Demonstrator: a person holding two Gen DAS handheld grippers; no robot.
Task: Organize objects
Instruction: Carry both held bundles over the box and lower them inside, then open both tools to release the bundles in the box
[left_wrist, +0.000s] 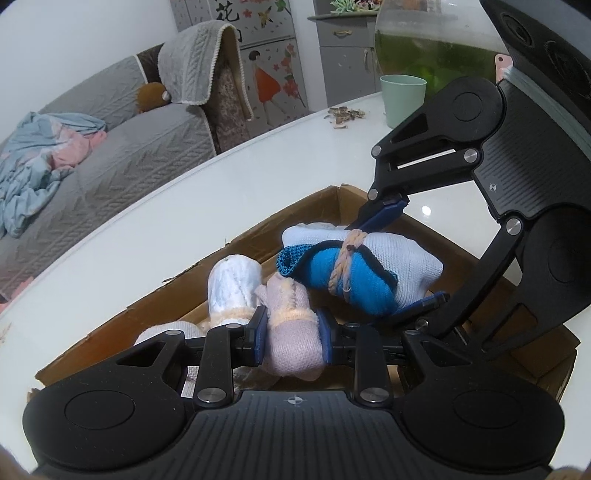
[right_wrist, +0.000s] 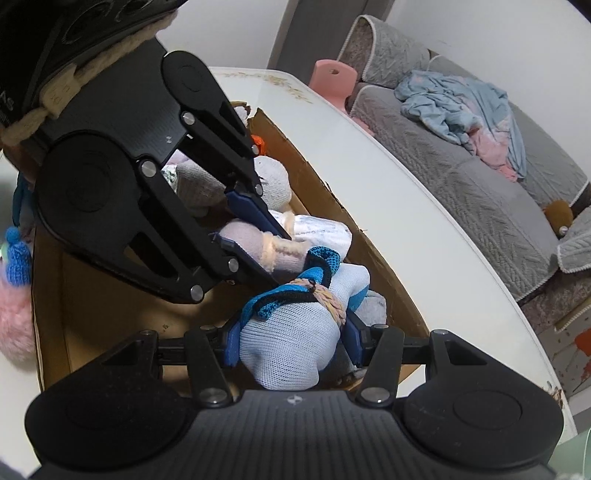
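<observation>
The left gripper (left_wrist: 291, 334) is clamped on a pale pink knitted sock bundle with a cream fuzzy band (left_wrist: 290, 332), its blue pads pressing both sides. The right gripper (right_wrist: 291, 338) grips a white knitted bundle wrapped with a bright blue sock and tied with beige yarn (right_wrist: 291, 343). Both bundles hang over an open brown cardboard box (left_wrist: 155, 295), just beside each other. In the box lies a white ribbed sock roll (left_wrist: 231, 284), touching the pink bundle. The box sits on a glossy white table (left_wrist: 147, 206). Farther back on the table stand a mint green plastic cup (left_wrist: 402, 98) and a glass bowl of green water (left_wrist: 436, 51). Beyond the table is a grey quilted sofa (left_wrist: 122, 155) with crumpled blue and pink cloth (left_wrist: 40, 162).
</observation>
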